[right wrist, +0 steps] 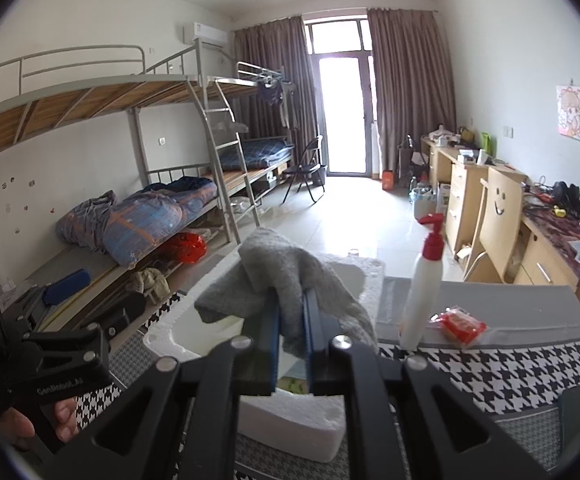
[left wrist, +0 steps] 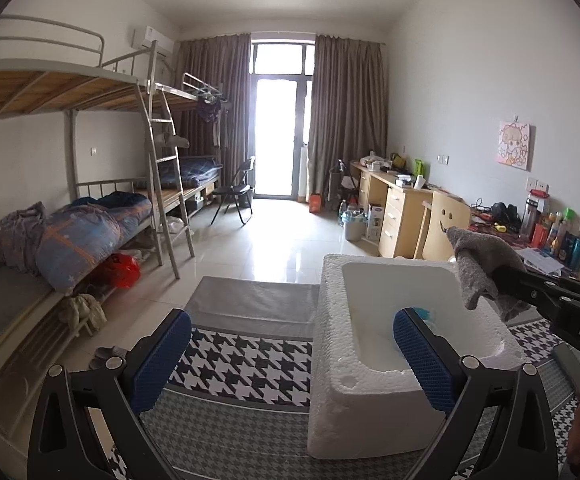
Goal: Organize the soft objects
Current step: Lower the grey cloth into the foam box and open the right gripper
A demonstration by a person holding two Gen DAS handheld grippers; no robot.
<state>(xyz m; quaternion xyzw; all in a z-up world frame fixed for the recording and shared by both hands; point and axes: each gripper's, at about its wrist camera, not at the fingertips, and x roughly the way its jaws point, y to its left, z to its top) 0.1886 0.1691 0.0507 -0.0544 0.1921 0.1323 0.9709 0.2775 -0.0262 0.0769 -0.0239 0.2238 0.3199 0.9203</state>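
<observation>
- Right tongs (right wrist: 291, 320) pinch the grey cloth (right wrist: 286, 280) mid-fold; it looks light, limp, draping over the foam box (left wrist: 329, 320).
- Left tongs (left wrist: 290, 344) gape wide, empty.

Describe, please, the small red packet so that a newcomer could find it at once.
Start at the houndstooth-patterned cloth covering the surface. Right of the white foam box stands a white pump bottle with a red top. The red packet lies just right of its base, flat, in clear wrap.
</observation>
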